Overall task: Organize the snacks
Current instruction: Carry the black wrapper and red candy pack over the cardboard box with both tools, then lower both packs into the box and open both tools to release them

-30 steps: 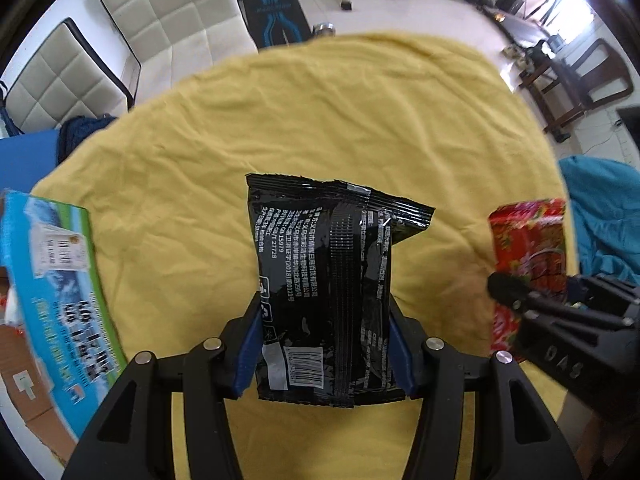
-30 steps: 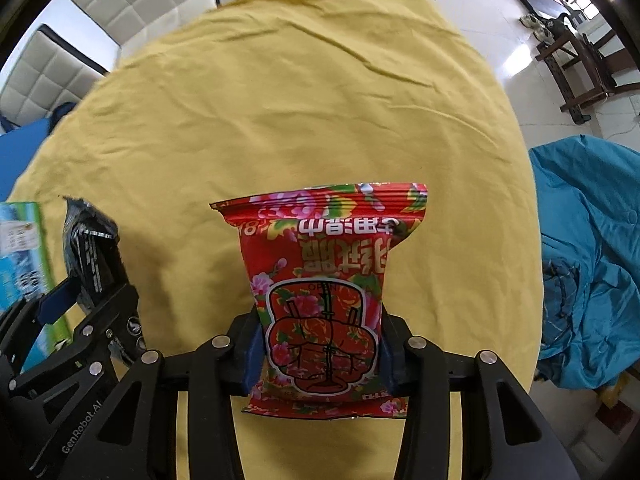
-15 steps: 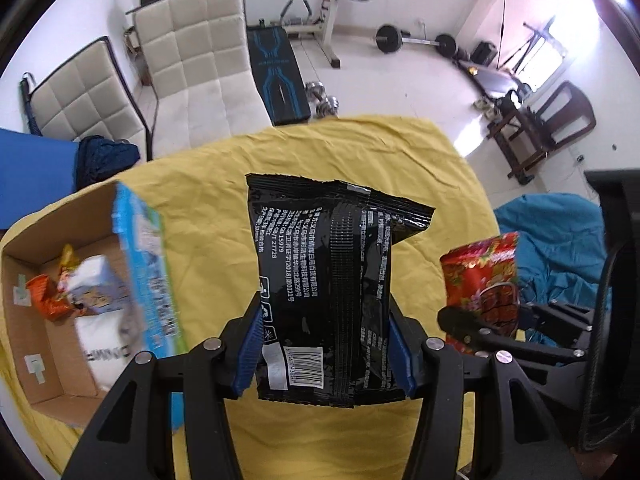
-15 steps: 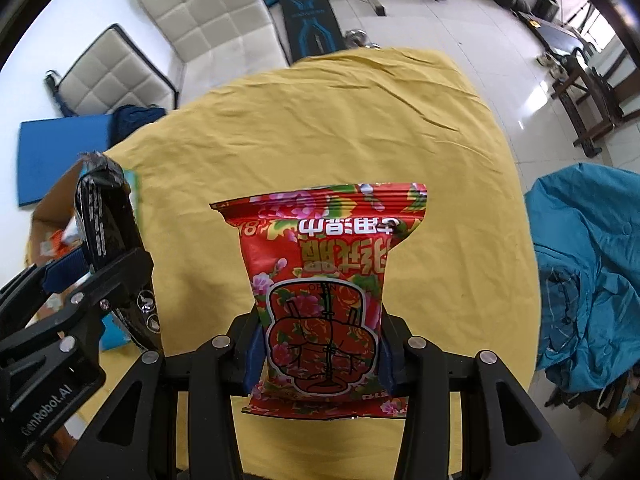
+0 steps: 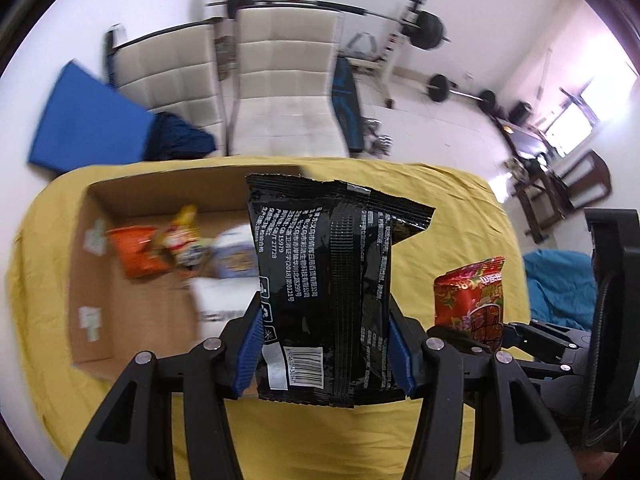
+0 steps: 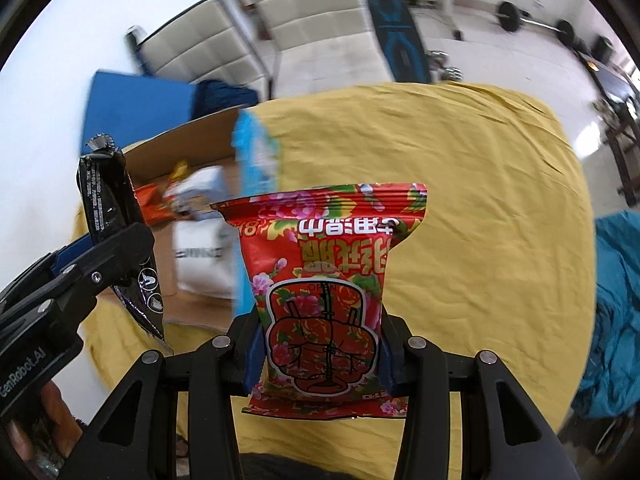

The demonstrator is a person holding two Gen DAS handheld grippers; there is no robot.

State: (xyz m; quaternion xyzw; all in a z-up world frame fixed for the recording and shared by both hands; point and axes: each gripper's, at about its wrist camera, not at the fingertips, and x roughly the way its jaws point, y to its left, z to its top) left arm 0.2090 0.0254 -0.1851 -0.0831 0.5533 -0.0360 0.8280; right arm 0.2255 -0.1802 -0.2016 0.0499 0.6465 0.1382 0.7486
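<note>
My left gripper [image 5: 326, 348] is shut on a black snack packet [image 5: 328, 280], held upright above the yellow-clothed table. Behind and left of it lies an open cardboard box [image 5: 96, 280] with an orange packet [image 5: 136, 252] and white packets inside. My right gripper [image 6: 320, 352] is shut on a red flowered snack packet [image 6: 324, 288], also upright. In the right wrist view the black packet [image 6: 108, 208] and the left gripper's fingers [image 6: 108, 256] sit at the left, in front of the box [image 6: 192, 140]. The red packet [image 5: 472, 300] shows at the right of the left wrist view.
A yellow cloth [image 6: 480, 200] covers the table. Two white padded chairs [image 5: 280, 92] stand behind it, with a blue mat [image 5: 84, 124] at the left. Gym weights [image 5: 428, 28] are at the back and a teal cloth [image 6: 616, 300] at the right.
Both grippers have risen and swung left with their packets still held. The cardboard box, earlier at the far left edge, now lies open behind the black packet.
</note>
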